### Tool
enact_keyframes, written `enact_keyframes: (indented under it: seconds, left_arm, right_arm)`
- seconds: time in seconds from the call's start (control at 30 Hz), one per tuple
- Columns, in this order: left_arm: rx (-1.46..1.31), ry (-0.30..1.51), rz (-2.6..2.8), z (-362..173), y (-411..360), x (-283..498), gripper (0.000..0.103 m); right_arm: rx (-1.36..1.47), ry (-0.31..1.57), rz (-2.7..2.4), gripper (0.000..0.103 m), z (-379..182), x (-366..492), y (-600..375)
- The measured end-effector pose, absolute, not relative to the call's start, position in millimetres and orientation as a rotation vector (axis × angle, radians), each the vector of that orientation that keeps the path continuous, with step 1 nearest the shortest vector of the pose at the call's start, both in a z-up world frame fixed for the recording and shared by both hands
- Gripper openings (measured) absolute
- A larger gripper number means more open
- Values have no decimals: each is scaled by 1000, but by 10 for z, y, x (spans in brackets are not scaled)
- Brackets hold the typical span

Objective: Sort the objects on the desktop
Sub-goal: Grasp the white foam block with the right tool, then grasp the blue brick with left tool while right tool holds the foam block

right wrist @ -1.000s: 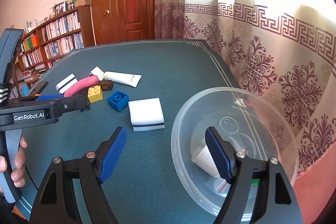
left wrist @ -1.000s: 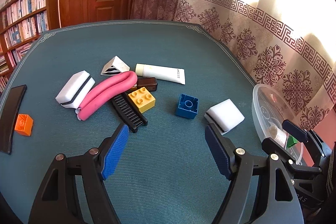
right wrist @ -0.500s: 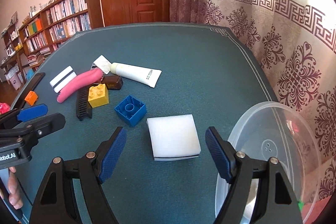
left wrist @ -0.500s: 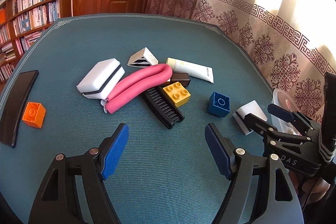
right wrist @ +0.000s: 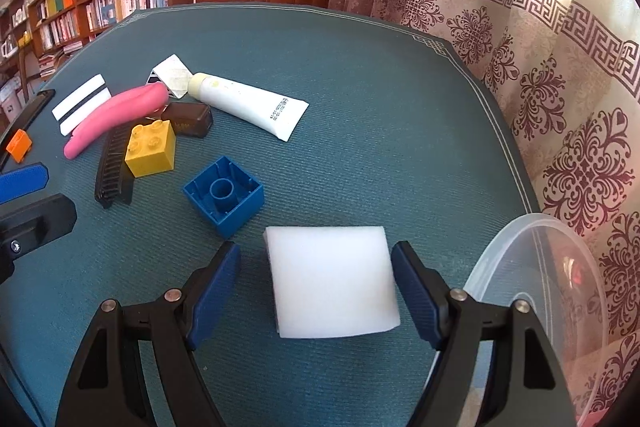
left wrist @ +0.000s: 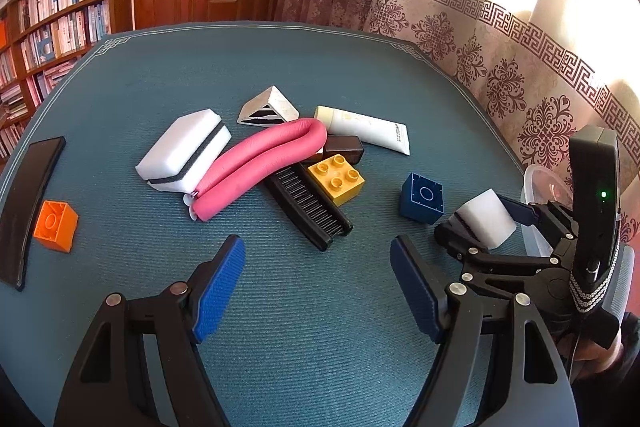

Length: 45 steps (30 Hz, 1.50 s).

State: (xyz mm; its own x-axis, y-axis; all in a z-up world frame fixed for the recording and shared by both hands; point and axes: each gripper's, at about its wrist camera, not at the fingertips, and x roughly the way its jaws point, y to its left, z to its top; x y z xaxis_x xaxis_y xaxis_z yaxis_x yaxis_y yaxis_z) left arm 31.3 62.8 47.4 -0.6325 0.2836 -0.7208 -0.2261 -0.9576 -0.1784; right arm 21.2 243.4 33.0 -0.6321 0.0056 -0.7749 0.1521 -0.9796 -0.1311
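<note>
The right gripper stands spread wide around the white sponge, one blue pad on each side, neither visibly pressing it. The sponge lies flat on the teal table. Just beside the right finger is the rim of the clear bowl; just beyond the left finger sits the blue brick, hollow side up. Farther out lie the yellow brick, black comb, brown case, white tube, pink roll, a striped sponge and the orange brick.

The left gripper hangs open over bare cloth, holding nothing, with the comb nearest ahead of it and a black strip at the far left.

Half a second ago the sponge lay ahead of the right fingers; now it sits between them, and the bowl has slid toward the frame's right edge. The left gripper's view has shifted only slightly.
</note>
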Motion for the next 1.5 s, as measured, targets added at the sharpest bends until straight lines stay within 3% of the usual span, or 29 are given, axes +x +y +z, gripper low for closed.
enact_keyframes:
  seconds: [0.23,1.13,1.5]
  left_arm:
    - [-1149,-62,2602,506,742,262,78]
    - [-1077,272,2511,395,1628,34,78]
    - [-1145,266,2494,198,1670,-98,77]
  right_arm:
    - [1287,227,-2782,58,346,287,2459]
    - [1212,131,-2668,57,368,1138,2511]
    - [1215,98,-2678,57,337,1174,2582]
